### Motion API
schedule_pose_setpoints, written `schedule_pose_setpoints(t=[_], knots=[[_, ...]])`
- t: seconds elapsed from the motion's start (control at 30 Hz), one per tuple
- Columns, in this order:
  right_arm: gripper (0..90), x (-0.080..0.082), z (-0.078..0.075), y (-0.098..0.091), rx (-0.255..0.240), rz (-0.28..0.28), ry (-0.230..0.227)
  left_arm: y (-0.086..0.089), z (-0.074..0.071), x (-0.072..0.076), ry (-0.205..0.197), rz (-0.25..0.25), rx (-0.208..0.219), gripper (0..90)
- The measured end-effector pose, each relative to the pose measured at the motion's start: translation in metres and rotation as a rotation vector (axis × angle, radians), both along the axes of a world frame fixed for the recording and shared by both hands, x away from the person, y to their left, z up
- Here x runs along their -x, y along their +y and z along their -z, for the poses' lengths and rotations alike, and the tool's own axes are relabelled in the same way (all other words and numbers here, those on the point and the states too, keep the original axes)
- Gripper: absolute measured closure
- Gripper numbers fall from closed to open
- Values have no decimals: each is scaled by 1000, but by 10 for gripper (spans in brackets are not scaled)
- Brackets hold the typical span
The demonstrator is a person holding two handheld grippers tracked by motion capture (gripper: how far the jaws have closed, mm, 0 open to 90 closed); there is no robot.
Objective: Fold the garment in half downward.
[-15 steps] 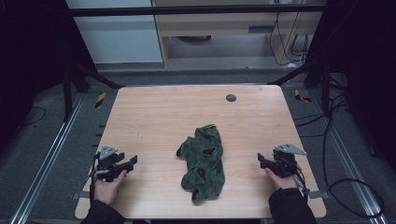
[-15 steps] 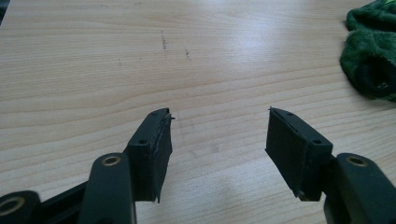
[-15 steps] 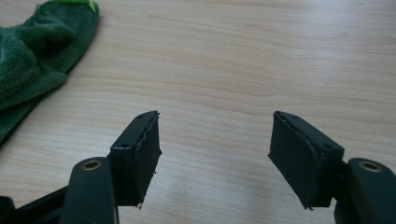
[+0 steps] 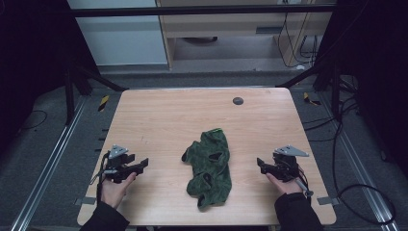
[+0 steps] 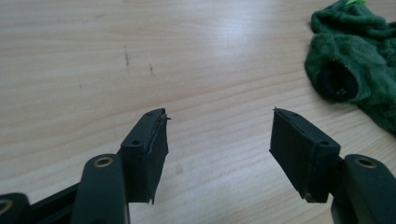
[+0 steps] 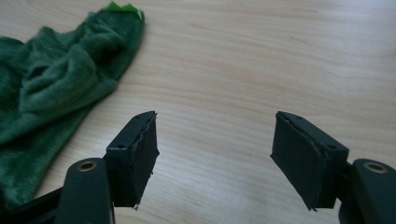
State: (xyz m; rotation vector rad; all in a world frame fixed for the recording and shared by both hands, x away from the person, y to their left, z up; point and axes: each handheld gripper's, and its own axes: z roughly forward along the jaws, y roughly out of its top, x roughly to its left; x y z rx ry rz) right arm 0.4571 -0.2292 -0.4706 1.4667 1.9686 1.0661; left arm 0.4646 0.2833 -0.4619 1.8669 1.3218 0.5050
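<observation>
Still no change: left hand-held gripper and right hand-held gripper wide open, empty, flanking green cloth.

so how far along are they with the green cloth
Nothing looks done yet: the green cloth lies crumpled in a heap mid-table, with no fold or flat edge visible. Nothing is in hand: the left tongs and right tongs rest on either side of it, jaws wide open and holding nothing, apart from the fabric. Left to do, probably: reach in, grip the cloth and handle it.

Dark sleeves; each black gripper carries a grey three-cornered plate.
</observation>
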Motion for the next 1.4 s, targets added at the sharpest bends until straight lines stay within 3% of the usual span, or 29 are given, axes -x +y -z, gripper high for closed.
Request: schedule_pose_setpoints(t=[0.27,0.7,0.9,1.4], knots=[[330,-11,-19,14,-4,-27,-14,-14,-20,-12,-49,42,-6,341],[320,-35,-37,33,-11,-81,-36,-41,-27,-36,-54,81,-20,333],[325,-42,-39,37,-43,-88,-29,-52,-32,-45,-51,101,-29,334],[353,-56,-37,55,-53,-120,-10,-88,-33,-62,-40,175,-48,347]])
